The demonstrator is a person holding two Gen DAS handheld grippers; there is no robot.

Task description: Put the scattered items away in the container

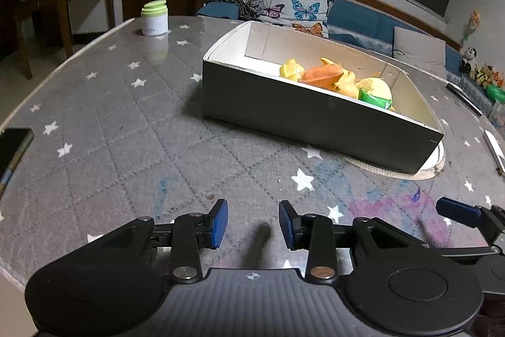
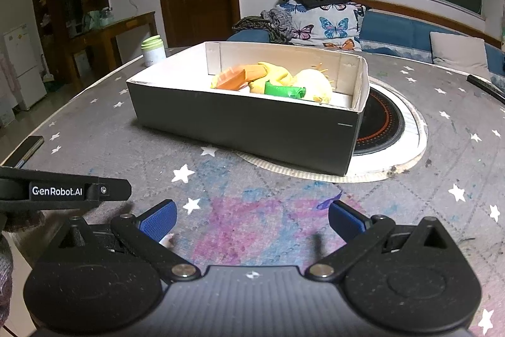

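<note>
Ahead of my empty, parted left gripper [image 1: 253, 223] and right gripper [image 2: 252, 221], the rectangular cardboard box [image 2: 246, 125] holds glossy plastic toy food [image 2: 277, 81].

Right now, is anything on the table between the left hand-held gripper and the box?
Nothing visible. Only bare star-patterned tablecloth lies between the open left hand-held gripper and the box. The green-lidded jar stands far off to the left.

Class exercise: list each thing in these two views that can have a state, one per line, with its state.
Box: open-topped, holding toys.
Toys: inside the box, piled.
Jar: upright, lid on.
Phone: lying flat, screen dark.
Left gripper: open, empty.
Right gripper: open wide, empty.
</note>
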